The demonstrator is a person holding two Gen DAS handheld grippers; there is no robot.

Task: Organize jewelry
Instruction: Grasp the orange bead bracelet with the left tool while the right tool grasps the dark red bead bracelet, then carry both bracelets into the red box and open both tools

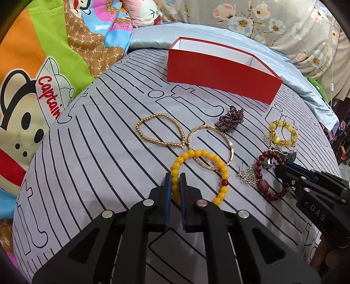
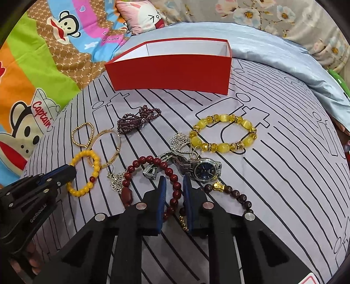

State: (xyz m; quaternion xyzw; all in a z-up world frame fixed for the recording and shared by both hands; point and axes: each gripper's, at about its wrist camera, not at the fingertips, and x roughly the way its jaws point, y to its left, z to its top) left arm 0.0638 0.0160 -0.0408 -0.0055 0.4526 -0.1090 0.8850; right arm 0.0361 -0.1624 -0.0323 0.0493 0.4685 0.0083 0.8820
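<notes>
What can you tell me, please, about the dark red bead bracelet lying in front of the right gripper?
The dark red bead bracelet is a loop of glossy, round, wine-coloured beads with one larger oval bead. It lies flat on the striped grey cover, beside a silver flower earring; a watch clasp sits inside the loop. The right gripper straddles its near-right stretch, blue pads either side of the beads; whether they press is unclear.

Grey striped bedsheet point(image 1: 87, 153); cartoon monkey blanket point(image 1: 32, 76); floral bedding point(image 1: 273, 21); pink pillow point(image 2: 142, 19).
</notes>
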